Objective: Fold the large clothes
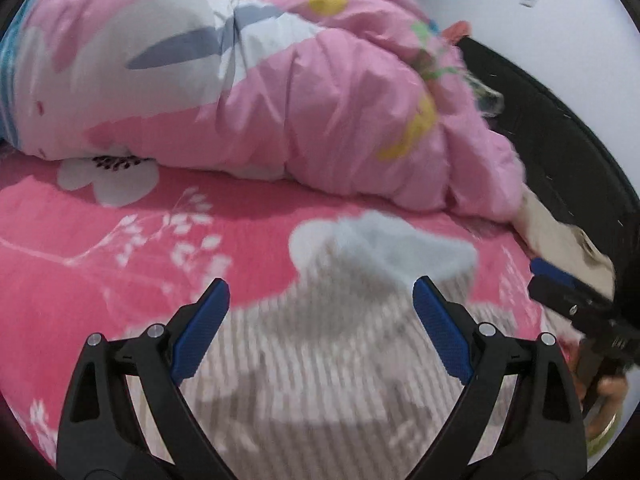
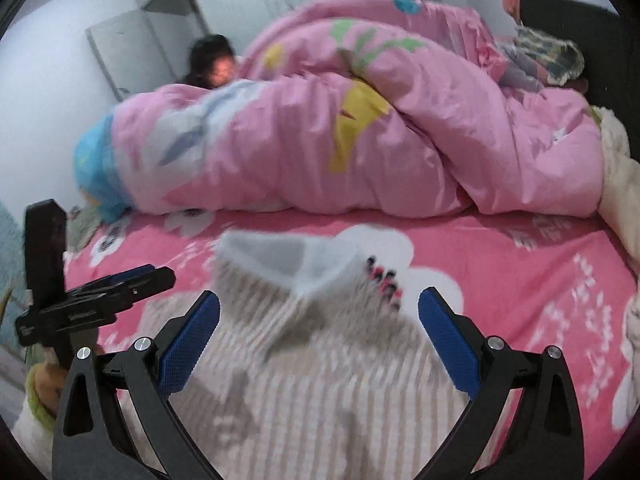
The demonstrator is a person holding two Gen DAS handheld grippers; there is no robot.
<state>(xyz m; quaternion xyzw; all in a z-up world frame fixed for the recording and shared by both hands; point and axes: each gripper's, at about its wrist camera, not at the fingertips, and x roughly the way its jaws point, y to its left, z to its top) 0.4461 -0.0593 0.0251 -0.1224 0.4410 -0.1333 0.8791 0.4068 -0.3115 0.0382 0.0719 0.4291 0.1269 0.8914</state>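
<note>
A beige and white striped fleece garment (image 1: 320, 360) with a pale white collar (image 1: 384, 244) lies spread on the pink flowered bedsheet (image 1: 100, 264). My left gripper (image 1: 321, 300) is open and empty just above it, the collar ahead of its blue pads. The garment also shows in the right wrist view (image 2: 320, 392), with its collar (image 2: 288, 256). My right gripper (image 2: 319, 312) is open and empty over it. The left gripper shows at the left of the right wrist view (image 2: 132, 280); the right gripper shows at the right edge of the left wrist view (image 1: 560, 280).
A bunched pink quilt (image 2: 320, 140) lies across the far side of the bed, with a dark-haired person (image 2: 212, 64) lying behind it. A black headboard (image 1: 560, 128) and cream fabric (image 1: 560, 240) are at the right. White walls and a cabinet (image 2: 132, 36) stand behind.
</note>
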